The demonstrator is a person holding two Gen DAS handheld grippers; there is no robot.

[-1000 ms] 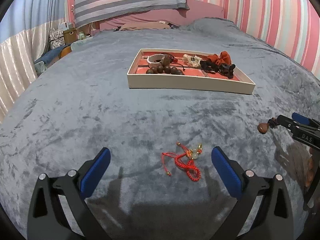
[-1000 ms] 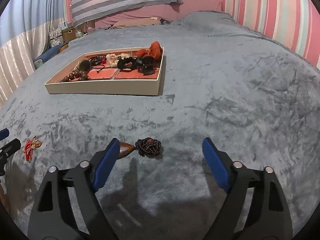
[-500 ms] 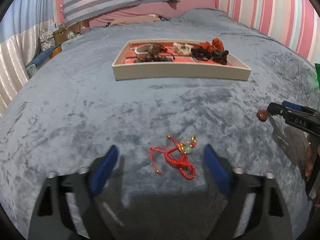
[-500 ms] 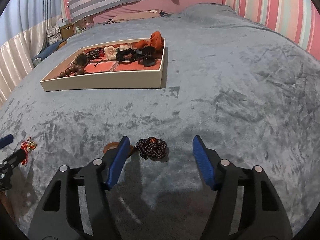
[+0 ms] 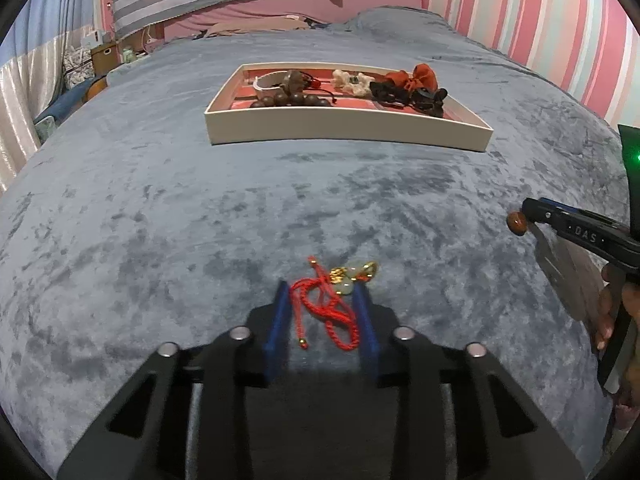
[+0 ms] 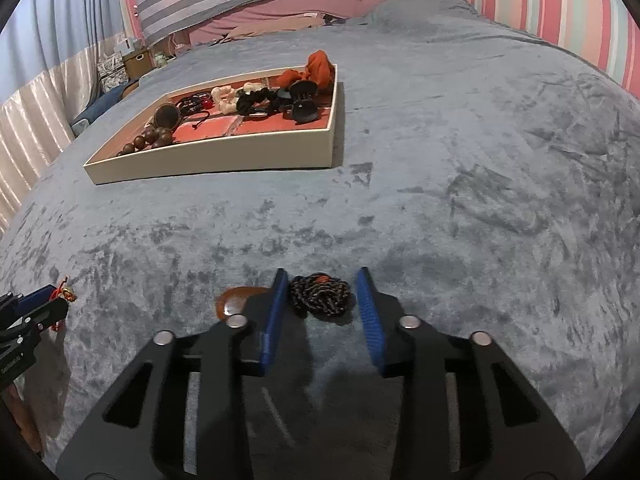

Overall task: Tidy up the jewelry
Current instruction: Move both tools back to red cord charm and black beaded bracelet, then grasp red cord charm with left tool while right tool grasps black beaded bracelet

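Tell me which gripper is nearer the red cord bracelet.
Left. The left gripper straddles the red cord bracelet, jaws closing around it. The right gripper is off to its right, around the dark braided cord.

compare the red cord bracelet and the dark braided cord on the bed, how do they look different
The red cord bracelet is bright red and sprawls in loose loops; the dark braided cord is black with orange flecks and lies bunched in a tight coil. The bracelet carries gold beads and a pale stone; the dark cord leads to a brown pendant. Both lie on the grey blanket, each between a closing gripper's blue pads.
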